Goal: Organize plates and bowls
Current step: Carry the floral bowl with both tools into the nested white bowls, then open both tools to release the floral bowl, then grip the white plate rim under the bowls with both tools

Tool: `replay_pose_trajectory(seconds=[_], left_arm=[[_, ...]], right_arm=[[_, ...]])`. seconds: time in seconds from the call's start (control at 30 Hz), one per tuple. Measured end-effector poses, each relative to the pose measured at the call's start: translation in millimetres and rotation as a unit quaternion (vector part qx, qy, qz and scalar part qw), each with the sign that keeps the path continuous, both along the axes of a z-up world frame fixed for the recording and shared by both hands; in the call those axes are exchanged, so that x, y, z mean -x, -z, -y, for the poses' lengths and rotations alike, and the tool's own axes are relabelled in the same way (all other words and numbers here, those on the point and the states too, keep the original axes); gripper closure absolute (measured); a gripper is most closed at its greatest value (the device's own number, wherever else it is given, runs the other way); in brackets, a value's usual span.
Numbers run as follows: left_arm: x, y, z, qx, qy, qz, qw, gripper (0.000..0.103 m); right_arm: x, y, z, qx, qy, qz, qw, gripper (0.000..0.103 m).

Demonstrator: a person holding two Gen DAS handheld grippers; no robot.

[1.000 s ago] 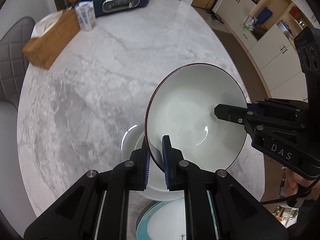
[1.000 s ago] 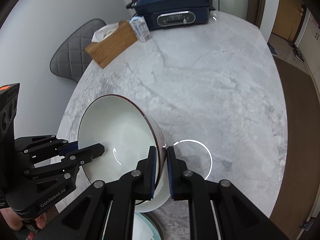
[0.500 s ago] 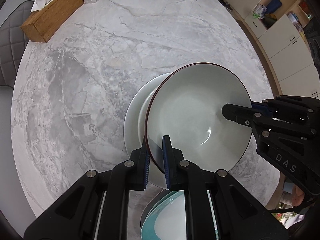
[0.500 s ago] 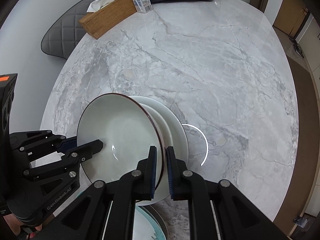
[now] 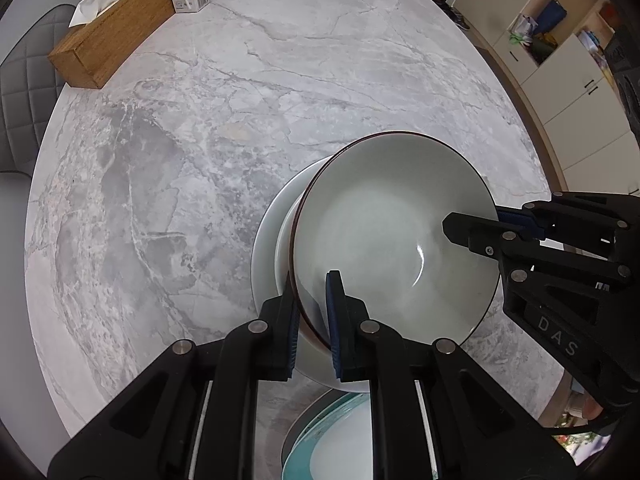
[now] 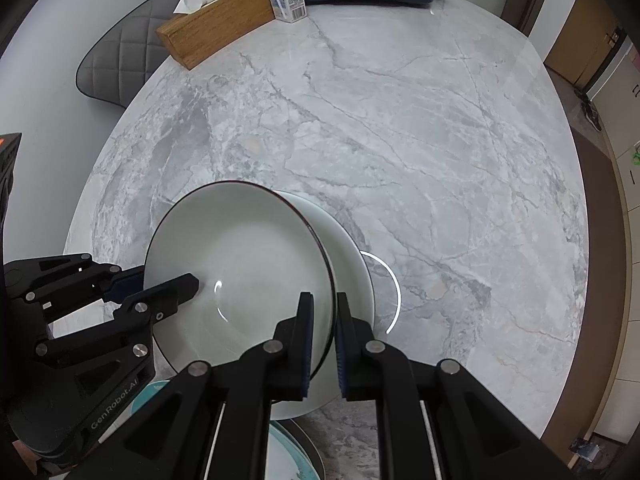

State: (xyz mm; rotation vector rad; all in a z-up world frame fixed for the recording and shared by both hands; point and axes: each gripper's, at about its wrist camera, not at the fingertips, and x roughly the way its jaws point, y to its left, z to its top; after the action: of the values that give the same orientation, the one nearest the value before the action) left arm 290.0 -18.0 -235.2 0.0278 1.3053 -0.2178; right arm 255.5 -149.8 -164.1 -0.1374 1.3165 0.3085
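Both grippers, left [image 5: 314, 312] and right [image 6: 322, 334], clench opposite rims of the bowl [image 5: 394, 236], sitting tilted directly over the plate [image 5: 266, 248].

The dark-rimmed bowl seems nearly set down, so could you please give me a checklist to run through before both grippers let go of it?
1. Left gripper clamped on the dark-rimmed bowl at its near rim: ok.
2. Right gripper clamped on the opposite rim: ok.
3. Bowl over the white plate: ok, though offset toward one side.
4. Bowl resting fully on the plate: cannot tell; it looks tilted.
5. Teal-rimmed plate clear of the stack: ok, it lies apart, nearer the table edge.
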Motion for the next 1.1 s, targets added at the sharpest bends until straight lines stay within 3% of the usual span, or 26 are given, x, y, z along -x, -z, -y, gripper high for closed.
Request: replay_pose_trajectory(seconds=[0.23, 0.33, 0.37, 0.43, 0.5, 0.7, 1.0, 1.1], left_arm=[[0.8, -0.8, -1.0, 0.007, -0.005, -0.001, 1.0, 0.082], [1.2, -3.7, 0.4, 0.014, -0.011, 0.003, 0.9998, 0.062], [1.5, -4.6, 2.3, 0.017, -0.009, 0.005, 0.9998, 0.047], [1.8, -4.2, 4.4, -0.004, -0.009, 0.009, 0.9999, 0.042], [1.6, -2.1, 3.5, 0.007, -0.012, 0.005, 0.9999, 0.033], [6.0, 0.1, 5.2, 0.011, -0.002, 0.001, 0.9999, 0.032], [15.0, -36.7, -24.5, 0.044, -0.028, 0.021, 0.9984, 0.028], [16.3, -41.0, -54.4, 0.051, -0.067, 0.034, 0.9959, 0.018]], right_arm=[[1.5, -0.3, -2.9, 0.011, -0.004, 0.002, 1.0, 0.09], [2.5, -2.2, -4.8, 0.021, -0.009, 0.007, 1.0, 0.09], [2.7, -3.1, -5.8, 0.025, -0.011, 0.011, 1.0, 0.09], [2.3, -4.6, -6.0, 0.025, -0.012, 0.013, 1.0, 0.09], [1.6, -6.5, -5.3, 0.023, -0.01, 0.016, 1.0, 0.09], [0.6, -11.0, -2.9, 0.018, -0.004, 0.022, 1.0, 0.088], [3.2, -25.1, 21.3, -0.004, 0.029, 0.041, 0.999, 0.063], [5.6, -34.8, 36.3, -0.038, 0.045, 0.056, 0.997, 0.034]])
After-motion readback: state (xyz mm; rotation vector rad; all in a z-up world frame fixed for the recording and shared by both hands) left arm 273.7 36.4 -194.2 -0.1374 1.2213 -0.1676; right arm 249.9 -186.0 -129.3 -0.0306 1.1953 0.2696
